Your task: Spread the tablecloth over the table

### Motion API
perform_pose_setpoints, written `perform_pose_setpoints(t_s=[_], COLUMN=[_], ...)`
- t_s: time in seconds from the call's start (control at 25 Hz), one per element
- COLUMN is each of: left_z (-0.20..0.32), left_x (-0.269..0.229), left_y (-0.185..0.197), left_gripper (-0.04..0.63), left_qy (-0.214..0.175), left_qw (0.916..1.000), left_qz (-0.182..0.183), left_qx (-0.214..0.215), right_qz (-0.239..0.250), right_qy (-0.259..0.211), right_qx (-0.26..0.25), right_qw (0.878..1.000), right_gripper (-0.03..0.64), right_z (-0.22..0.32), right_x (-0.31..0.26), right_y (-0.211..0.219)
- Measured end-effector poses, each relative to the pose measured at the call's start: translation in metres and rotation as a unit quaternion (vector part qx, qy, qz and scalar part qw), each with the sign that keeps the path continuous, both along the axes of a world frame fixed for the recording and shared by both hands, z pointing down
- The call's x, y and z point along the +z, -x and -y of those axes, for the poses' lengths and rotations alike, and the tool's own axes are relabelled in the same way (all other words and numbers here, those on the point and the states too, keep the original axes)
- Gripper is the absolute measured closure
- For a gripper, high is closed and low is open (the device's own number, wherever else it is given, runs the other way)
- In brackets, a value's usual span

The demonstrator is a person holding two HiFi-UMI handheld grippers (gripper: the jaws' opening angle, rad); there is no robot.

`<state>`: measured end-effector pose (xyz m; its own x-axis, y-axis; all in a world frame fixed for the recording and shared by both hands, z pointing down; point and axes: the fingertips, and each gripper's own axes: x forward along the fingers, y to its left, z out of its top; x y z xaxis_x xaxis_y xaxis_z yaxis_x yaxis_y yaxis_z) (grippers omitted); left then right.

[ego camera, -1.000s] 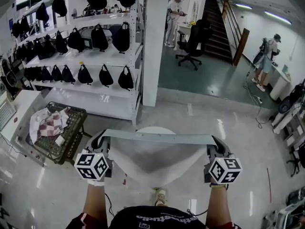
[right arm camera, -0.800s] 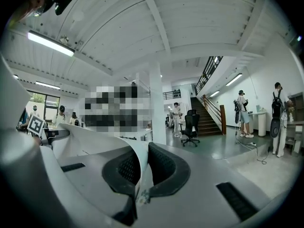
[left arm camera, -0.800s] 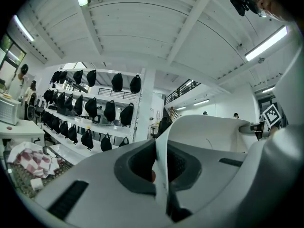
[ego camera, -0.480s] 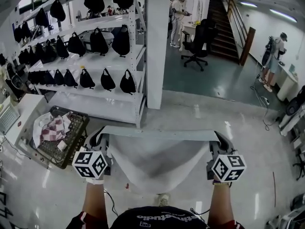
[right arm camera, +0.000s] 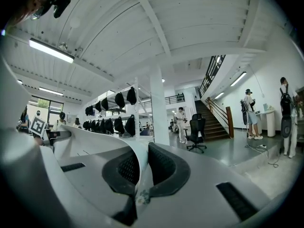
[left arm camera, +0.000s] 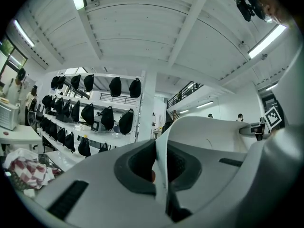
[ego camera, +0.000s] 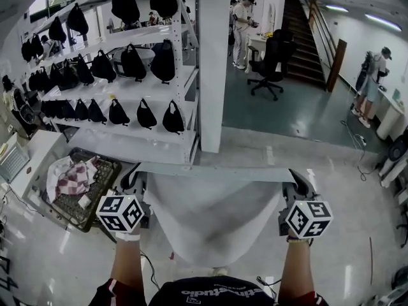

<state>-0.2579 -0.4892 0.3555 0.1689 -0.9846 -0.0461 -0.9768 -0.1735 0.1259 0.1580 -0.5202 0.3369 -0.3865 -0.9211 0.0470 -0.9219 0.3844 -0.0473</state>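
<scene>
A pale grey tablecloth (ego camera: 213,218) hangs stretched between my two grippers, its top edge taut and level and the middle sagging down toward my body. My left gripper (ego camera: 136,177) is shut on the cloth's left corner; in the left gripper view the cloth (left arm camera: 209,132) runs edge-on out of the closed jaws of that gripper (left arm camera: 159,167). My right gripper (ego camera: 296,180) is shut on the right corner, and the cloth (right arm camera: 102,139) curves away to the left from that gripper (right arm camera: 141,175). No table shows; the cloth hides the floor below it.
White shelving (ego camera: 137,75) with several black bags stands ahead left, beside a white pillar (ego camera: 213,62). A dark wire basket (ego camera: 80,187) with checked cloth sits on the floor left. People stand far off near an office chair (ego camera: 271,59) and stairs (ego camera: 309,40).
Both grippers have moved forward and risen a little with the cloth held taut. The round white tabletop seen behind the cloth's edge a second ago is no longer visible.
</scene>
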Motion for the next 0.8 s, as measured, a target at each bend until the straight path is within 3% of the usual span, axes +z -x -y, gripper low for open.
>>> perform_pose_setpoints(t_s=[0.8], left_z=[0.079], left_x=[-0.034], left_y=[-0.013], left_gripper=[0.577], left_qy=[-0.021], left_qw=[0.9994], left_qz=[0.023], left_qx=[-0.015], right_qz=[-0.003], right_qy=[-0.007], right_qx=[-0.014], right_qw=[1.0], right_gripper=[0.589], right_z=[0.089], right_x=[-0.023], right_y=[-0.012])
